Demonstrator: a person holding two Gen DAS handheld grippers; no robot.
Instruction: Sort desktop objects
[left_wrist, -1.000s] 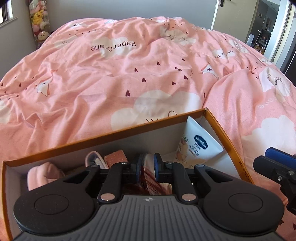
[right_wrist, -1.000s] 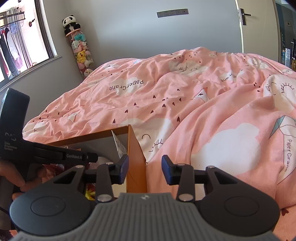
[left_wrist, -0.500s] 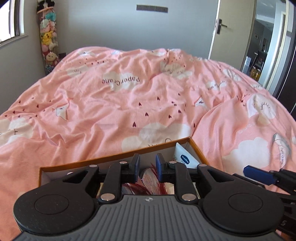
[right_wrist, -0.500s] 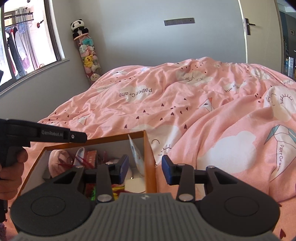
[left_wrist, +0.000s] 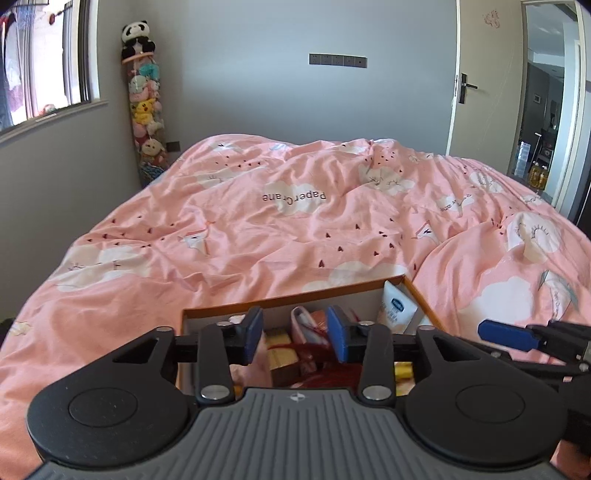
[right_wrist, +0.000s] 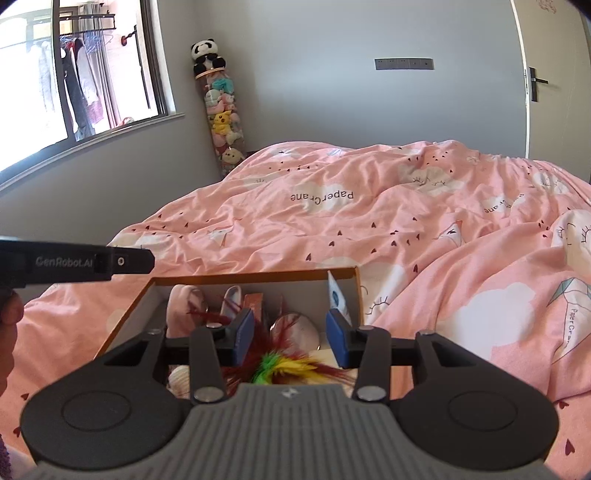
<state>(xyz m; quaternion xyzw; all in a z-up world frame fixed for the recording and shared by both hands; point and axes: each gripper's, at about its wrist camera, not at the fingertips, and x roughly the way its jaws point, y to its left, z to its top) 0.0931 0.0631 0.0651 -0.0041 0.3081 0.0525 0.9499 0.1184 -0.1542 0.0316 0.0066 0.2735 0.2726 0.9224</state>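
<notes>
Box (right_wrist: 354, 291) crammed full at 12 o'clock; both claws (left_wrist: 295, 334) (right_wrist: 290, 334) half wide, opening, holding nothing; feathers (right_wrist: 284, 363) might snag, spill out

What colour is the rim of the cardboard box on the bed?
Orange; the box rim shows best in the right wrist view.

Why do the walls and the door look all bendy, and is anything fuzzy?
Left wrist view: the fisheye lens bows the door and window near the edges; daylight washes the window out. Right wrist view: the same bending curves the window frame; the colourful feathers in the box close to the claw look a little soft, while the pink duvet stays sharp.
</notes>
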